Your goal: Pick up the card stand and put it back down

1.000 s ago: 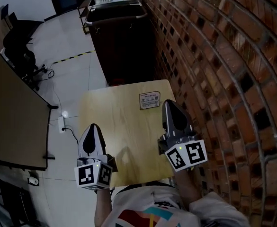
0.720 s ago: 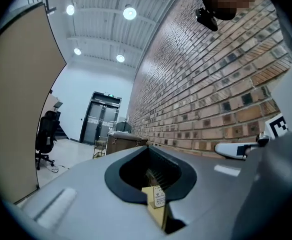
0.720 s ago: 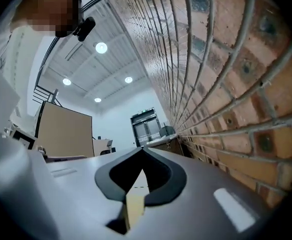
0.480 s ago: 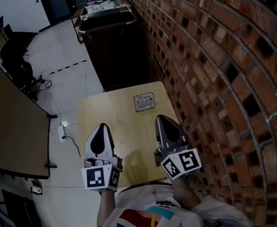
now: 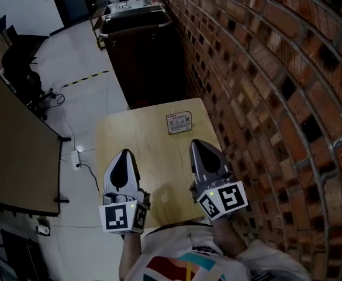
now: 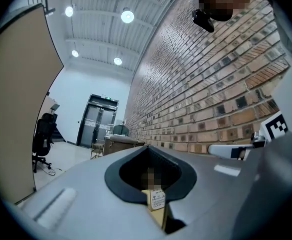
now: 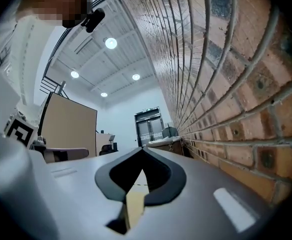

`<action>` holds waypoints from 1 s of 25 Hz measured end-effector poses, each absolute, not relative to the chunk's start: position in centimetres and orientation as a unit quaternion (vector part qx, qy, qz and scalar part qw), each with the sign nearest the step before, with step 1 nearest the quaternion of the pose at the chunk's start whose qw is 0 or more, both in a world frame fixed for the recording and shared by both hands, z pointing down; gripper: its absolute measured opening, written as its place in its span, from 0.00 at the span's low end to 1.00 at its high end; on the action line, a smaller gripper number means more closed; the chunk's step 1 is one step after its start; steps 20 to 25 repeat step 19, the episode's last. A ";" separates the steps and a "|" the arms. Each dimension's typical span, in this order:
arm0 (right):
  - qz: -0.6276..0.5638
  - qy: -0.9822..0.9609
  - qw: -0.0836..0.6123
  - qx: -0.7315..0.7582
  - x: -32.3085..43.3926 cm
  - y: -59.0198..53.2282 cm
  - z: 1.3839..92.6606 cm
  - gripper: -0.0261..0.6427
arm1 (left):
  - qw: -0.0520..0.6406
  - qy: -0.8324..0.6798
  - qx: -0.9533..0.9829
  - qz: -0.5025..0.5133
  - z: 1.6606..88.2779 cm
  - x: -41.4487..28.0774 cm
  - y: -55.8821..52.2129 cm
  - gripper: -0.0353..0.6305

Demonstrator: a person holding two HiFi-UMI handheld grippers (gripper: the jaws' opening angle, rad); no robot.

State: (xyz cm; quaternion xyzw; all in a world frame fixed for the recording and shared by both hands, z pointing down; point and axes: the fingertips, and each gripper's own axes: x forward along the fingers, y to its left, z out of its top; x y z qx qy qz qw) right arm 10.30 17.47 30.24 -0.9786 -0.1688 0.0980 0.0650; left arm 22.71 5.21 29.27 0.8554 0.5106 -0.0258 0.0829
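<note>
Sitting on the bench: the card stand [image 5: 179, 123] is at the far end of the pale wooden bench [image 5: 137, 142], on the side nearest the brick wall [image 5: 264, 69]. Nothing touches it.
Print on the card stand: too small and dim to read. The head view does not show whether the card is upright or leaning.
Card stand in the left gripper view: it [image 6: 157, 199] shows only through the narrow slit below the fingertips, and the fingers cut off its foot.
Fingers of the left gripper [image 5: 124, 153]: closed together with nothing between them, over the bench, on the near left of the card stand and well apart from it.
Fingers of the right gripper [image 5: 195, 143]: closed together and empty, on the near side of the card stand, closer to it than the left gripper but clear of it.
Slit in the right gripper view: it shows only a sliver of bench [image 7: 135, 204].
Bench edge farthest from the card stand: covered by the two marker cubes and the person's shirt [image 5: 182, 261].
Beyond the card stand: a dark cart [image 5: 137, 22] stands along the brick wall, its lower part lost in shadow.
Far left of the card stand: an office chair [image 5: 20, 63], dark and hard to make out.
</note>
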 end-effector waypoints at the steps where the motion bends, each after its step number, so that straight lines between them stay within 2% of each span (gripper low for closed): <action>1: 0.098 -0.168 0.065 -0.979 10.4 17.4 30.2 0.04 | 0.083 0.511 0.855 -0.026 29.3 22.7 5.1 0.06; 25: 0.094 -0.162 0.070 -0.980 11.1 17.0 30.3 0.04 | 0.102 0.495 0.862 -0.024 29.1 24.0 4.0 0.06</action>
